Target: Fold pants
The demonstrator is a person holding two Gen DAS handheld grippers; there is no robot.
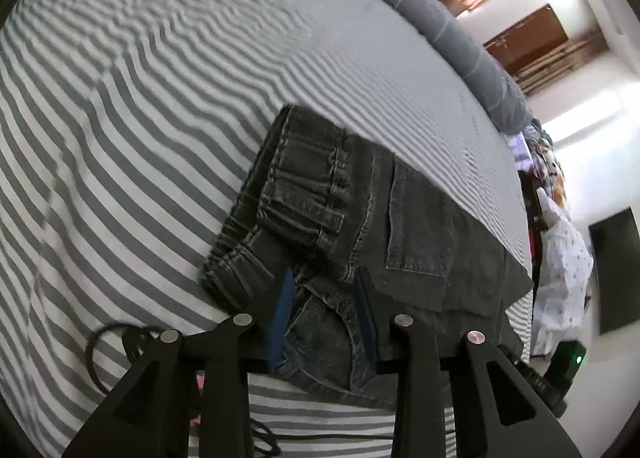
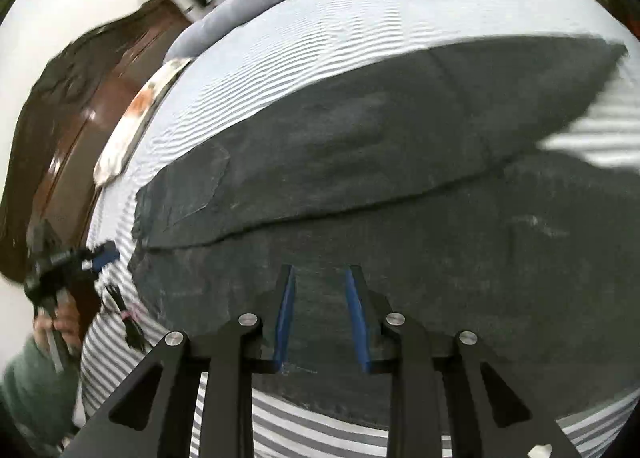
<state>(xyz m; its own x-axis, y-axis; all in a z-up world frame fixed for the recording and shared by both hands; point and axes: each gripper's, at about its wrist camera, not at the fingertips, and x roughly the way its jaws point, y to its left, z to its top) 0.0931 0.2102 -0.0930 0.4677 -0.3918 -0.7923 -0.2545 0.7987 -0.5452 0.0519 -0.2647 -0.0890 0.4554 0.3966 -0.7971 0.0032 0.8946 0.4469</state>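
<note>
Dark grey jeans lie on a grey-and-white striped bed sheet. In the left wrist view I see the waistband end with belt loops and a back pocket. My left gripper is open, its blue-padded fingers astride the waistband fabric. In the right wrist view the jeans' legs lie side by side across the bed. My right gripper is open, its fingers over the near leg's edge. The left gripper and the hand holding it also show at the far left of the right wrist view.
A grey rolled blanket runs along the bed's far edge. A black cable lies on the sheet near my left gripper. Clothes and a white bag sit beyond the bed's right side. A brown wooden headboard stands left of the bed.
</note>
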